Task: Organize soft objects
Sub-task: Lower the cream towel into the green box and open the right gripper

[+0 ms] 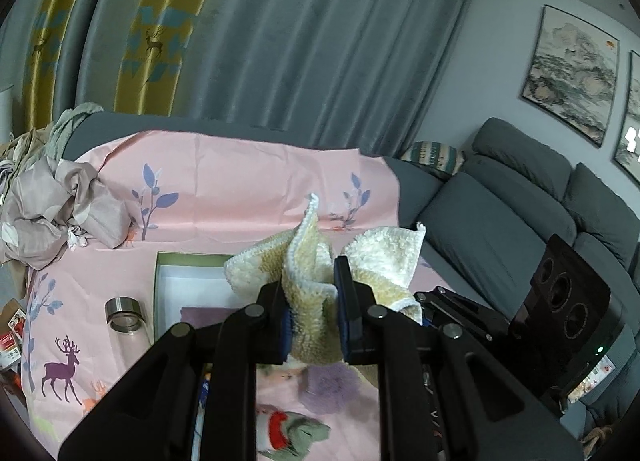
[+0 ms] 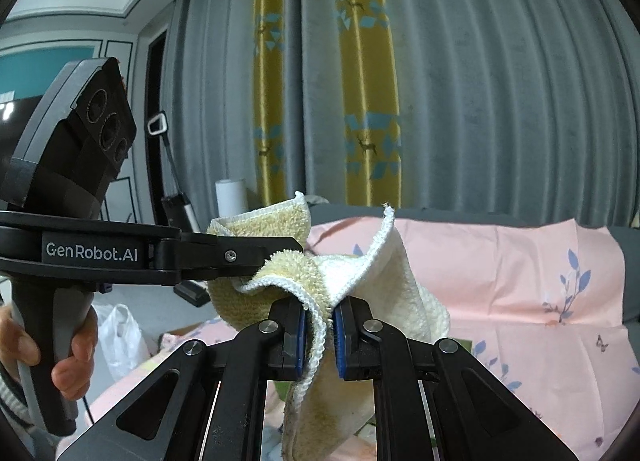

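Note:
A cream and yellow terry towel (image 1: 312,281) hangs bunched in the air between both grippers. My left gripper (image 1: 314,311) is shut on a fold of it, above an open white box with a green rim (image 1: 157,285). My right gripper (image 2: 319,331) is shut on the towel's white stitched edge (image 2: 316,325); the rest droops below. The left gripper also shows side-on in the right wrist view (image 2: 276,257), clamped on the towel's other end. A small red, white and green soft item (image 1: 296,431) lies on the pink sheet below.
A pink deer-print sheet (image 1: 240,181) covers the work surface. A crumpled beige cloth pile (image 1: 52,213) lies at the left. A glass bottle with a steel cap (image 1: 126,319) lies left of the box. A grey sofa (image 1: 500,213) stands at the right. Grey and yellow curtains hang behind.

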Available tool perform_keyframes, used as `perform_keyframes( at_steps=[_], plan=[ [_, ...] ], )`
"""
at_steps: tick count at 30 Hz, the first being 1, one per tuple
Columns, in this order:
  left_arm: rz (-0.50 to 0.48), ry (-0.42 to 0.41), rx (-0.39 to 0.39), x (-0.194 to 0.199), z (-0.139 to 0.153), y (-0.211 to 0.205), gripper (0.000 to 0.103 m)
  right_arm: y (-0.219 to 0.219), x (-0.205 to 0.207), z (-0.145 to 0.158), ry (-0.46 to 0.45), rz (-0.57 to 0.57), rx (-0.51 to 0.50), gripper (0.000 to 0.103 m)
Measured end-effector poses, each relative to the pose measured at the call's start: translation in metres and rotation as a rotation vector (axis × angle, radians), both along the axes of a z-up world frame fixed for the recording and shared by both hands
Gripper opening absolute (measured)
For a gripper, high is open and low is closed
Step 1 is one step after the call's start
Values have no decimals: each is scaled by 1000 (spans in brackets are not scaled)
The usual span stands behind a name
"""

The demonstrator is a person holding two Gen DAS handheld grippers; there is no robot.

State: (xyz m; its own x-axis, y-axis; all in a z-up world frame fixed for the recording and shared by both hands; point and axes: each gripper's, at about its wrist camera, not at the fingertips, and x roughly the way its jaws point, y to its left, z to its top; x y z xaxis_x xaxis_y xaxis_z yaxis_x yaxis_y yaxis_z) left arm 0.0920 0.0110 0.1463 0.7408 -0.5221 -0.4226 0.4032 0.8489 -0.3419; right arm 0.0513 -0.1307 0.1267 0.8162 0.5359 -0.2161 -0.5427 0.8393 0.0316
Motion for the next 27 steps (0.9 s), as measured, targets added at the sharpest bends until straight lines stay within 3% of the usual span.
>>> perform_keyframes(
  at_steps=[15, 25, 27],
  plan=[
    [57, 236, 24, 114, -89, 3, 14, 11, 113, -78, 213, -21, -67, 12],
    [60, 350, 67, 150, -134, -11, 14, 6, 155, -126, 353, -59, -108, 12],
    [62, 369, 77, 154, -141, -12, 18, 6, 162, -133, 381, -63, -111, 12]
  ],
)
